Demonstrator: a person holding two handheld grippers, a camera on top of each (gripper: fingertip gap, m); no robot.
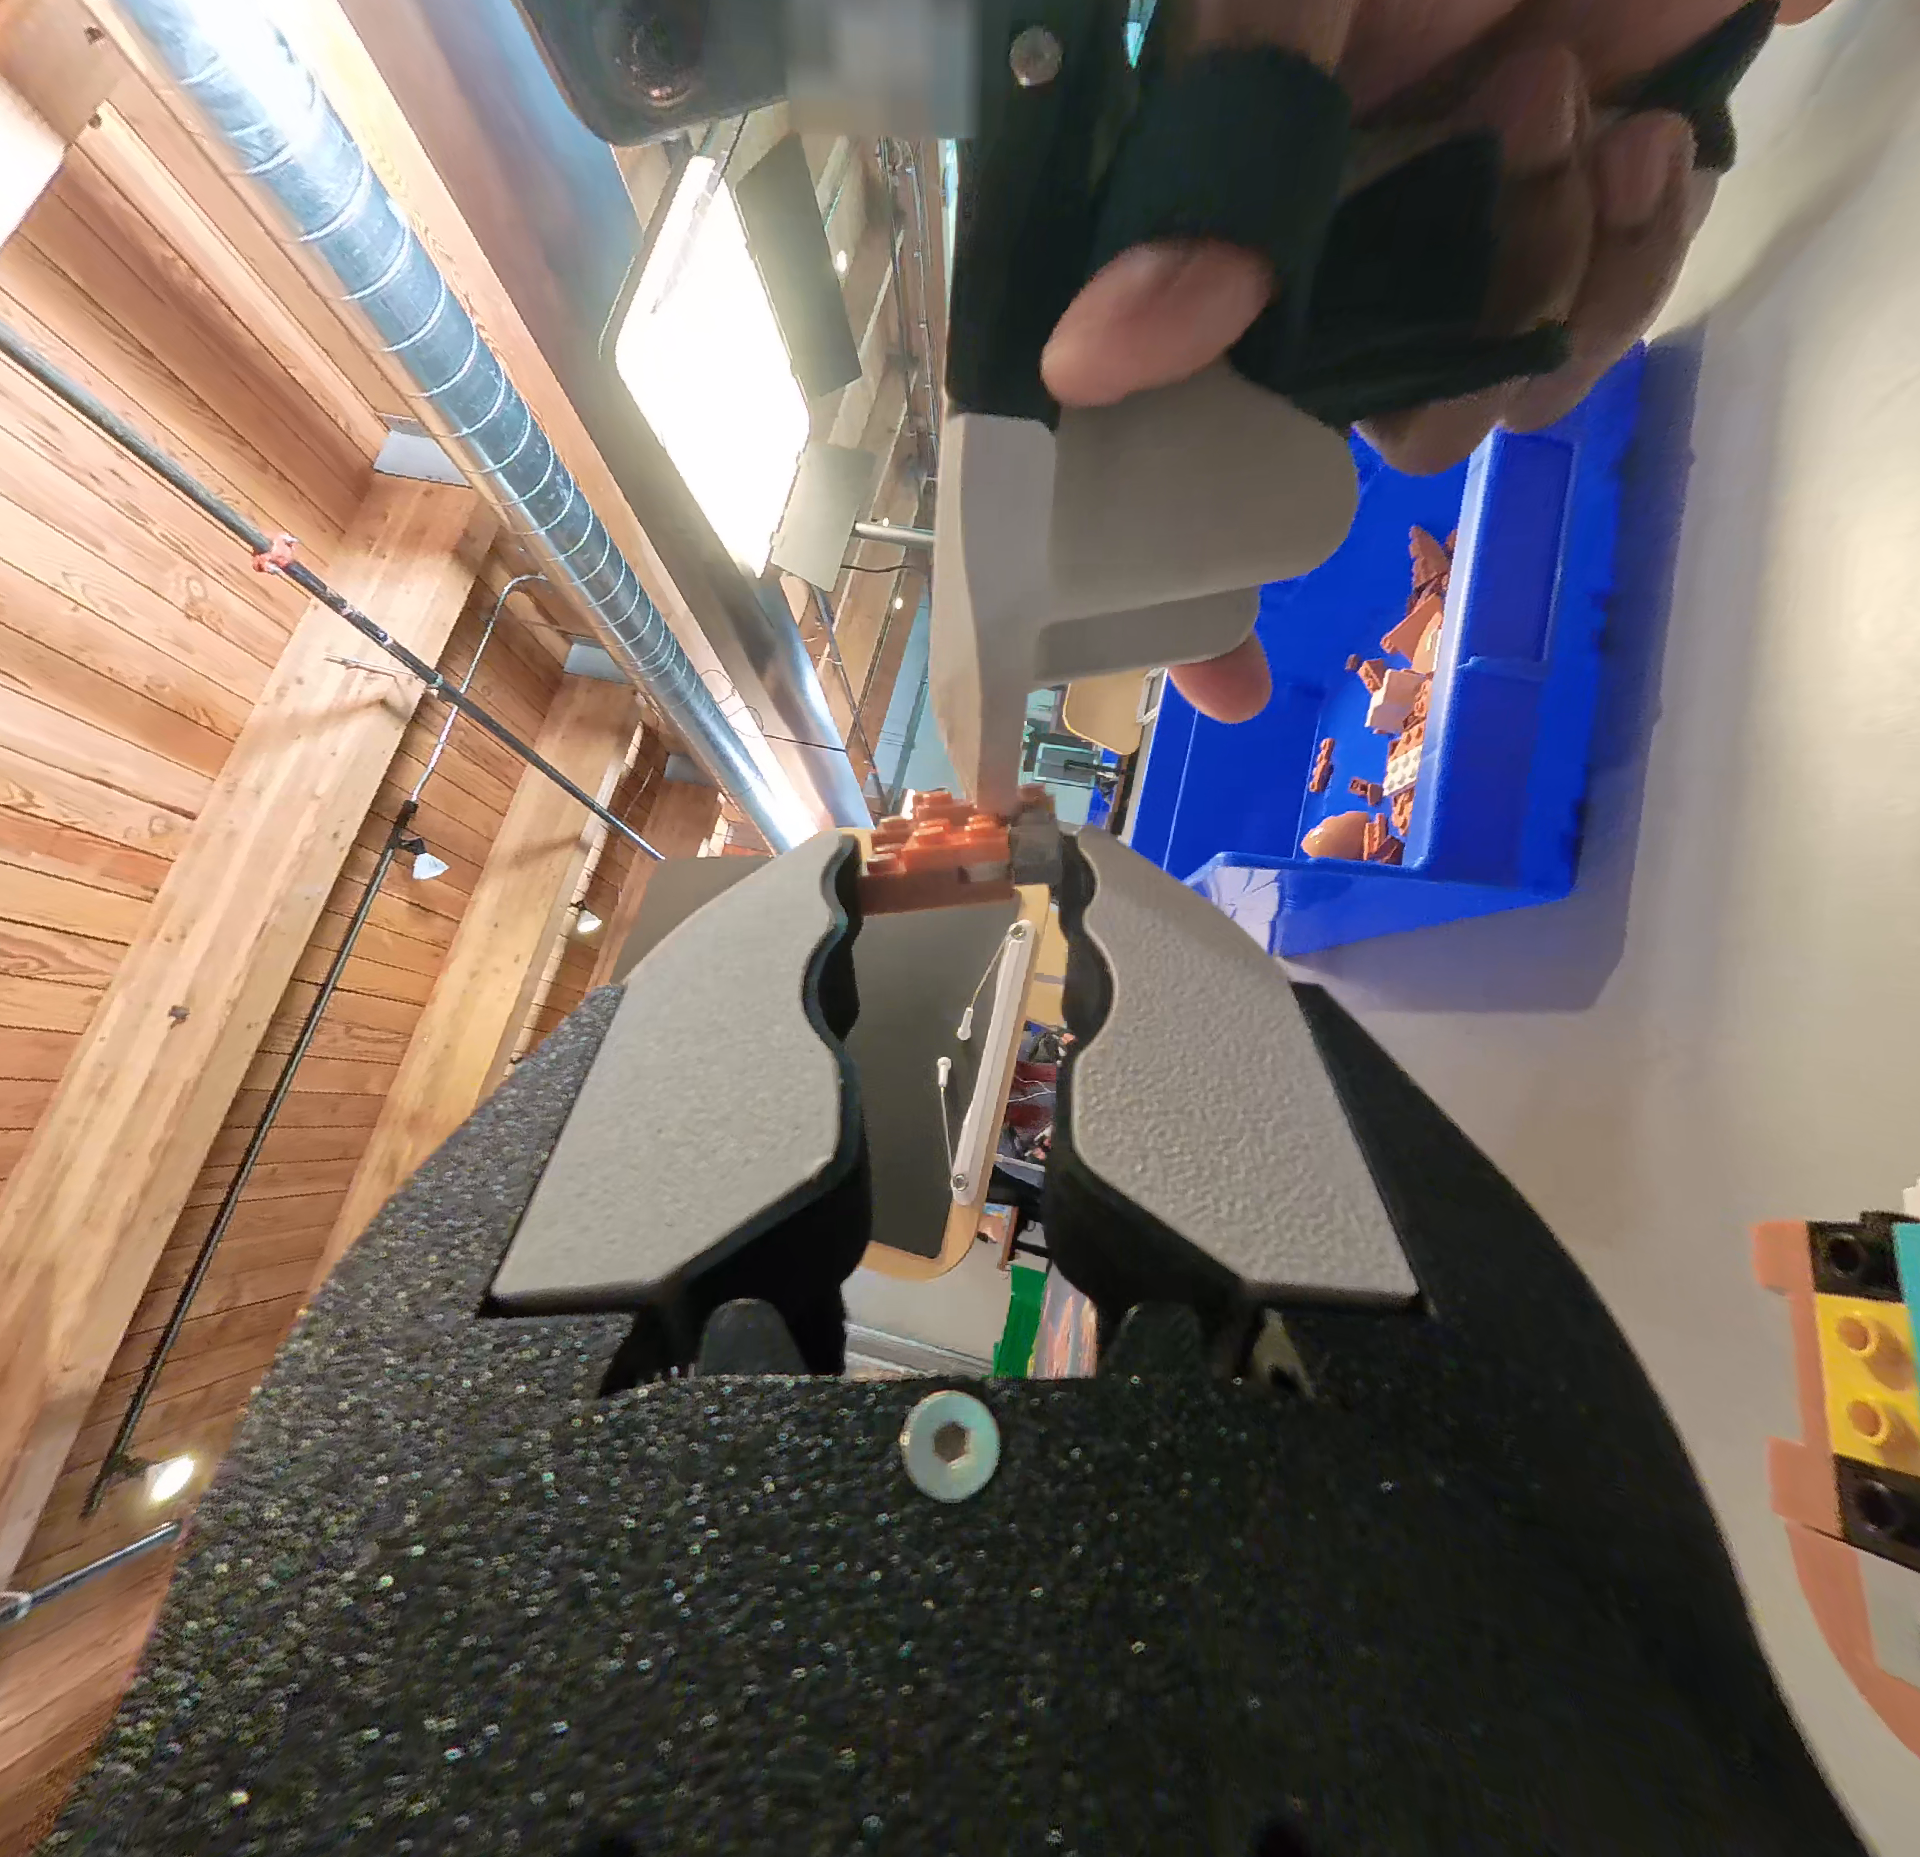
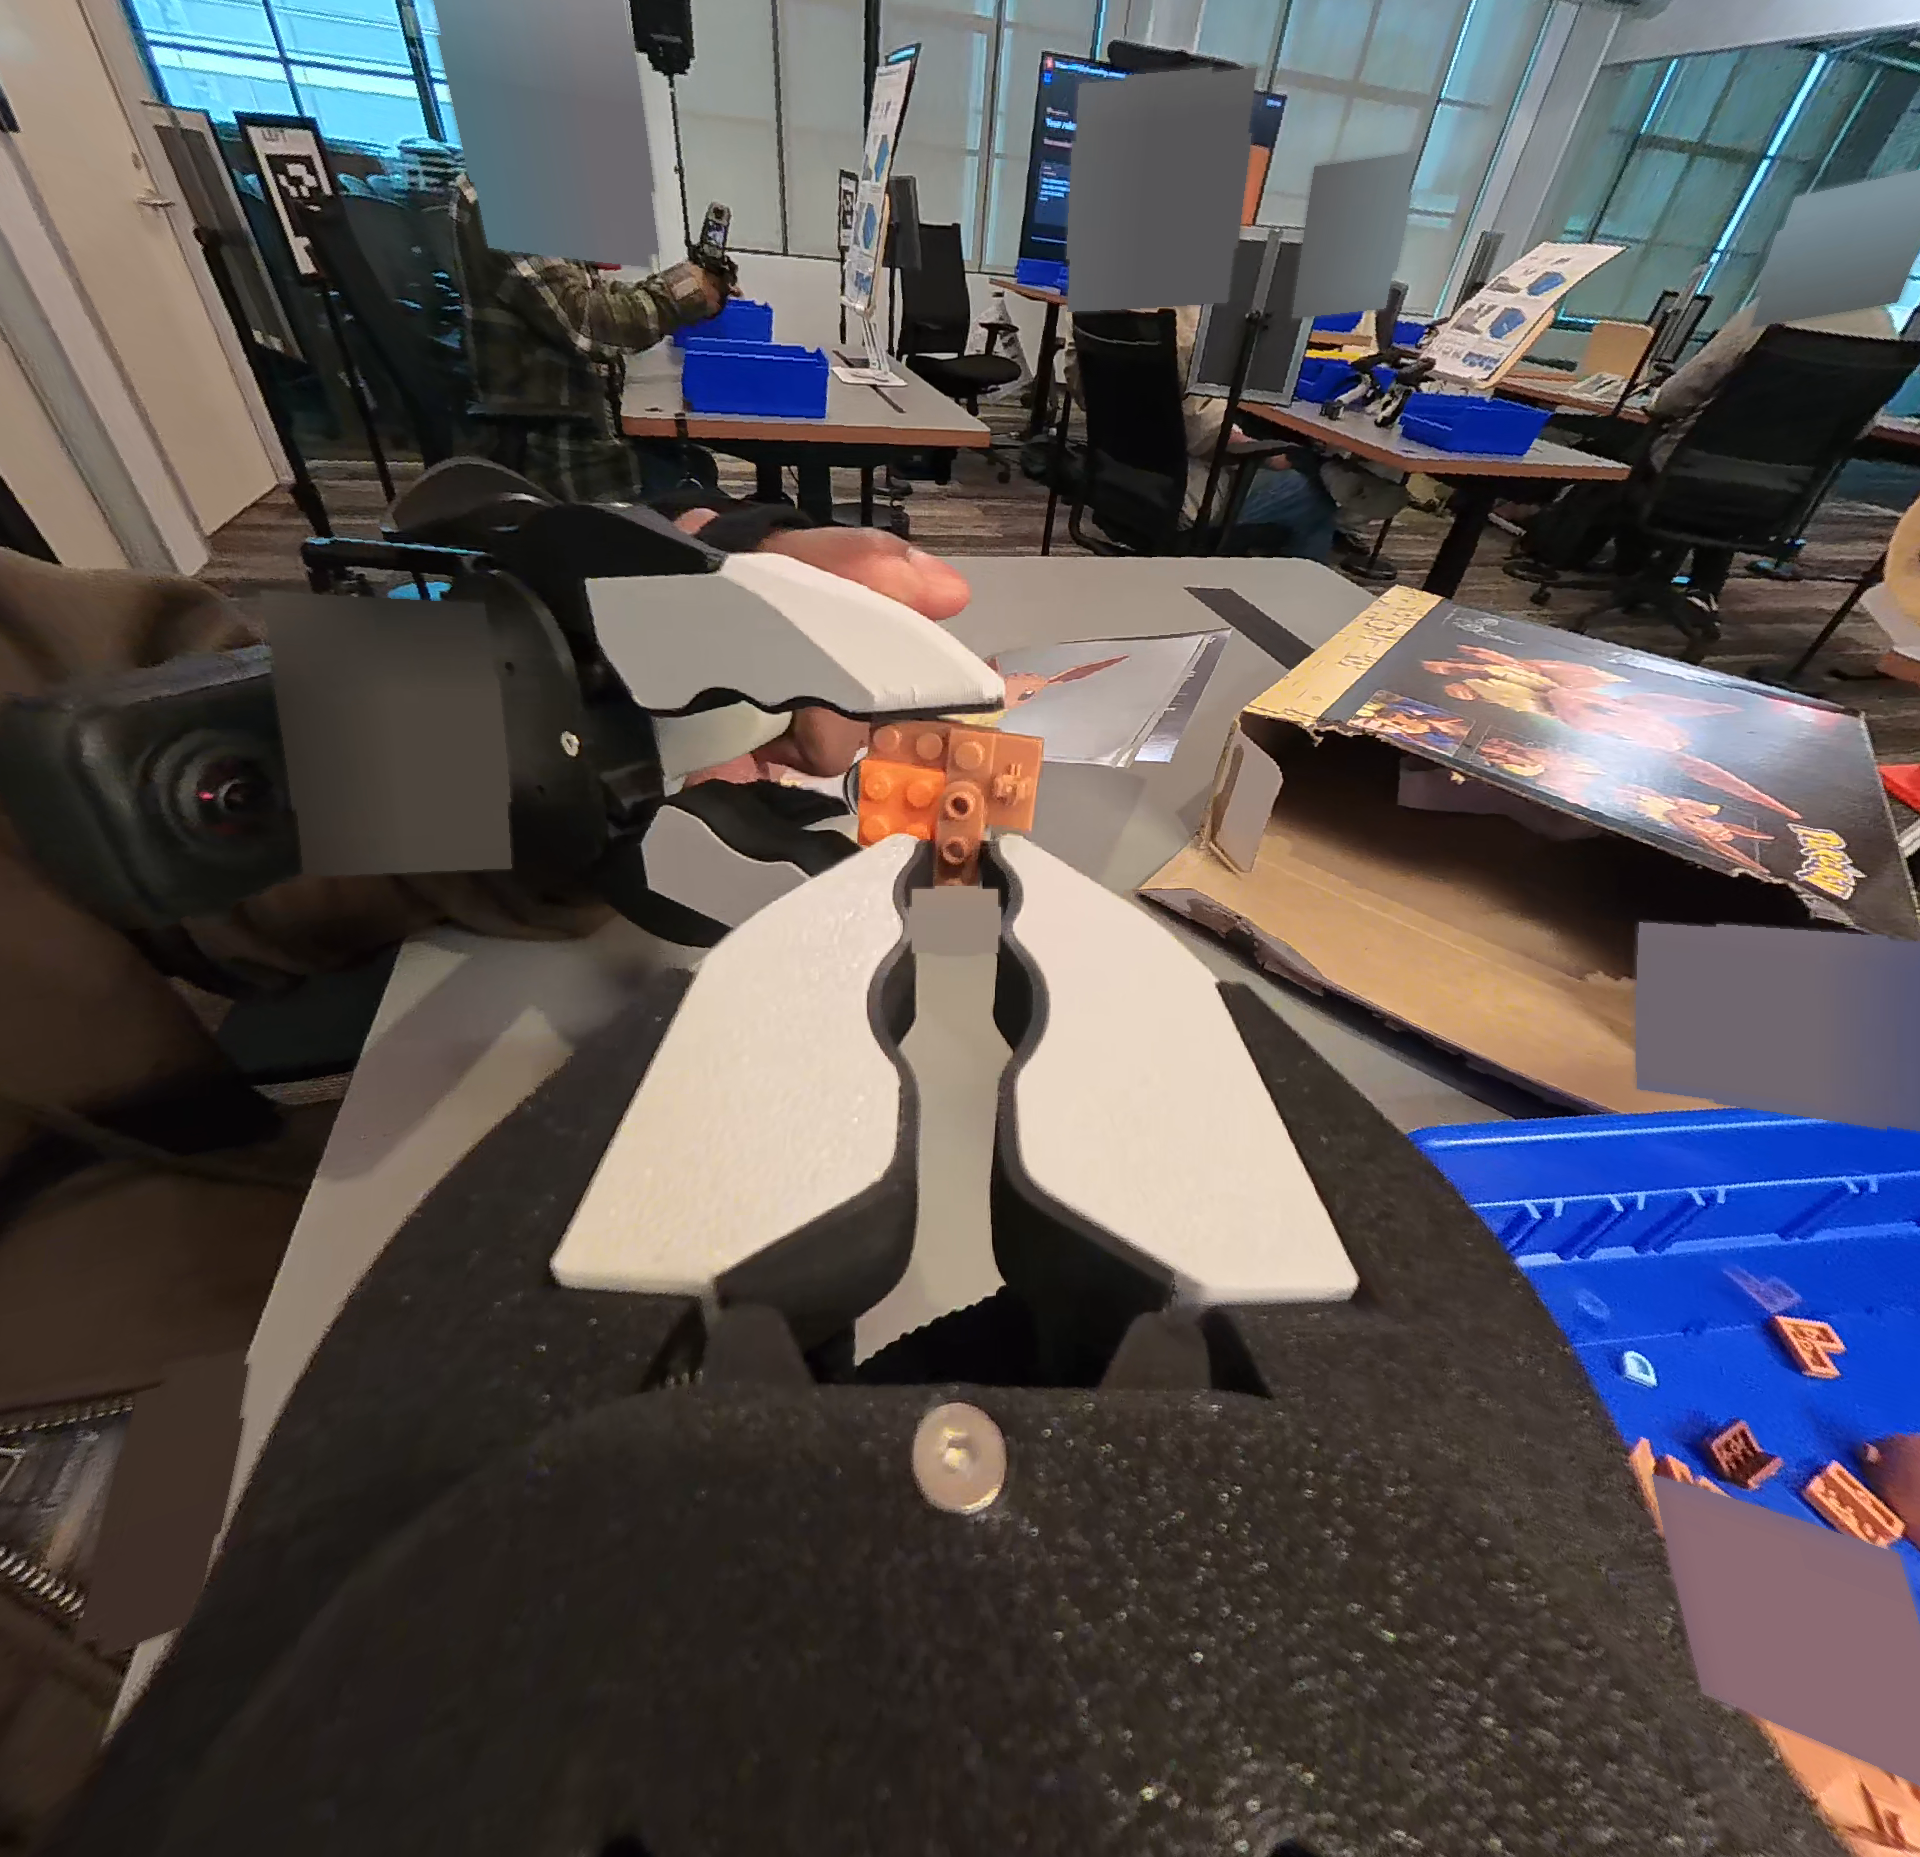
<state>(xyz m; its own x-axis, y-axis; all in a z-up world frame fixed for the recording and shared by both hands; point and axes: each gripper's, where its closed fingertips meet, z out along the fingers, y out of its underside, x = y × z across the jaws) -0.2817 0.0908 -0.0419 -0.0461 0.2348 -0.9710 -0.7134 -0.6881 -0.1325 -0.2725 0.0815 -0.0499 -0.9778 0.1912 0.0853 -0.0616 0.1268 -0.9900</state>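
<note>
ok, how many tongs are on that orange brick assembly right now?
2. The left tongs clamp the orange brick assembly itself; the right tongs pinch a small brown piece at its near edge. No others in view.

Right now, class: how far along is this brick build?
Done: several orange plates are joined into a cluster, shut in the left claw. In hand: the right claw holds a small brown piece against it. Left: loose pieces lie in the blue bin.
</note>
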